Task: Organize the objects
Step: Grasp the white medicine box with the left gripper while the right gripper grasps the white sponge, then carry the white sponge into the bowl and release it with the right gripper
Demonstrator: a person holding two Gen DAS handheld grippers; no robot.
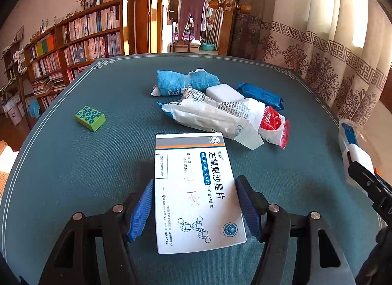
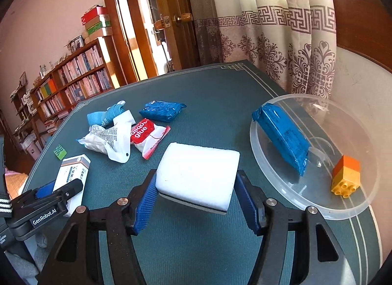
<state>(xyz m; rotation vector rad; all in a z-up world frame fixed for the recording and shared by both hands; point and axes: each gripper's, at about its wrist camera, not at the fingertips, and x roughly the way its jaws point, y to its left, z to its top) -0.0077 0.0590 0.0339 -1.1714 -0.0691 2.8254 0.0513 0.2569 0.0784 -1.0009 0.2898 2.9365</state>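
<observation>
On the counter (image 2: 201,93) the bowl (image 2: 269,174) sits at my right, with a wrapped packet (image 2: 281,135) and a toy brick (image 2: 346,174) lying in it. The sponge (image 2: 198,174) sits between the fingers of my right hand-held gripper (image 2: 196,201), left of the bowl. The medicine box (image 1: 196,192) lies between the fingers of my left hand-held gripper (image 1: 196,209). Behind it lies a heap of bags (image 1: 220,113); a studded block (image 1: 90,118) lies apart, to the heap's left.

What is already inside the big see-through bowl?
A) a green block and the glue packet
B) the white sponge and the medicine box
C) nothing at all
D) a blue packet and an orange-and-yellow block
D: in the right wrist view the clear bowl holds a blue packet and an orange-and-yellow block, and nothing else shows inside it.
</observation>
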